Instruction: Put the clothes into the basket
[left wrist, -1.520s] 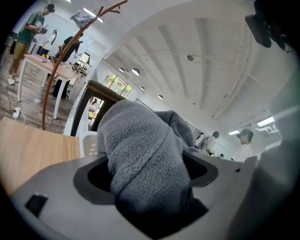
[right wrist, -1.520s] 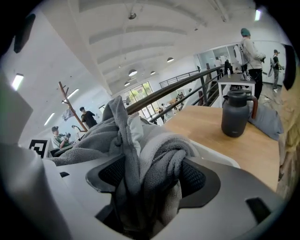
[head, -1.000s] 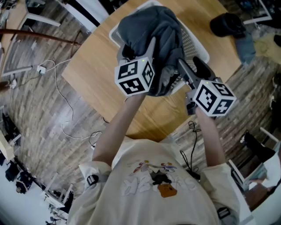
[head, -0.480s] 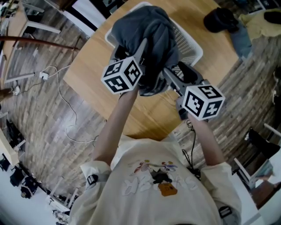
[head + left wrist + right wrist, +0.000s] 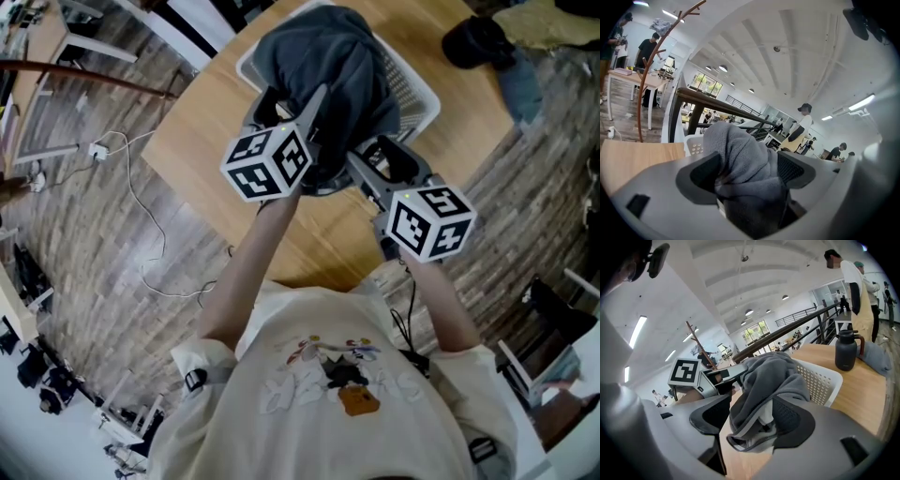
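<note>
A round light wooden table (image 5: 202,159) fills the upper middle of the head view. At its far side, top centre of the frame, stands a white perforated plastic basket (image 5: 412,89). A dark grey fleece garment (image 5: 328,66) is heaped over the basket, covering most of it and spilling over its near rim toward the person.

From the bottom of the frame the person, in a cream T-shirt (image 5: 328,384), stretches both bare arms up the picture. The left forearm (image 5: 253,272) and the right forearm (image 5: 441,300) run almost side by side, the left reaching slightly higher in the frame. Both tools point away from the body and tilt down into the cloth.

The left gripper (image 5: 750,173) has its jaws spread wide, and a thick bunch of the garment is packed between the two pads. The right gripper (image 5: 752,420) is also wide apart and holds a fold with a lighter lining and hem, pressed against its right pad.

In the right gripper view a dark grey jug (image 5: 846,350) with a handle stands on the table past the basket, at the right.

Each marker cube shows only black-and-white square patterns. The T-shirt's printed lettering is too distorted to read.
</note>
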{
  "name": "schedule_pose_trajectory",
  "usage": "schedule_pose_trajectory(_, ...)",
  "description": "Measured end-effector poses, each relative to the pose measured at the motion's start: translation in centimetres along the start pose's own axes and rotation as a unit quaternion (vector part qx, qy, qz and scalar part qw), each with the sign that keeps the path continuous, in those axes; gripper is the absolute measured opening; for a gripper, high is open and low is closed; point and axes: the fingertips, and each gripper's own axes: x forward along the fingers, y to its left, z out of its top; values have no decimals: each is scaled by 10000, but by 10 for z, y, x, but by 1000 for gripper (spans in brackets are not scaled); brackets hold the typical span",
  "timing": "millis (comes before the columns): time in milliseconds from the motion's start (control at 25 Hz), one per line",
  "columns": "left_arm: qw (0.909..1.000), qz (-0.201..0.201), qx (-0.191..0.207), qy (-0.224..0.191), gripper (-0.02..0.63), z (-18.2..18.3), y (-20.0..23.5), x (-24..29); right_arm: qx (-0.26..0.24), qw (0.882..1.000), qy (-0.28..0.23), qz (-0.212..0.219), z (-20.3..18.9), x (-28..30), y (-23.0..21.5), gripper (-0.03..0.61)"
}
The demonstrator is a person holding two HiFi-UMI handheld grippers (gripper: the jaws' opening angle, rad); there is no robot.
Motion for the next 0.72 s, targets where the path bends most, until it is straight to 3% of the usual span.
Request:
schedule_pose_trajectory(280,9983,-231,527,-126,376,-1,-19,-31,-553,9983,165,-71,-33,-12,19,293)
schedule_pose_trajectory(480,9978,-393,532,-59,376,-8,-23,-48,-1243,9921,65,140,-46,-18,44,293)
schedule_pose_trajectory(720,9962,-496,720,-30,357,-19,-27,-71,-1466,9888,193,213,-64,-25,60,293)
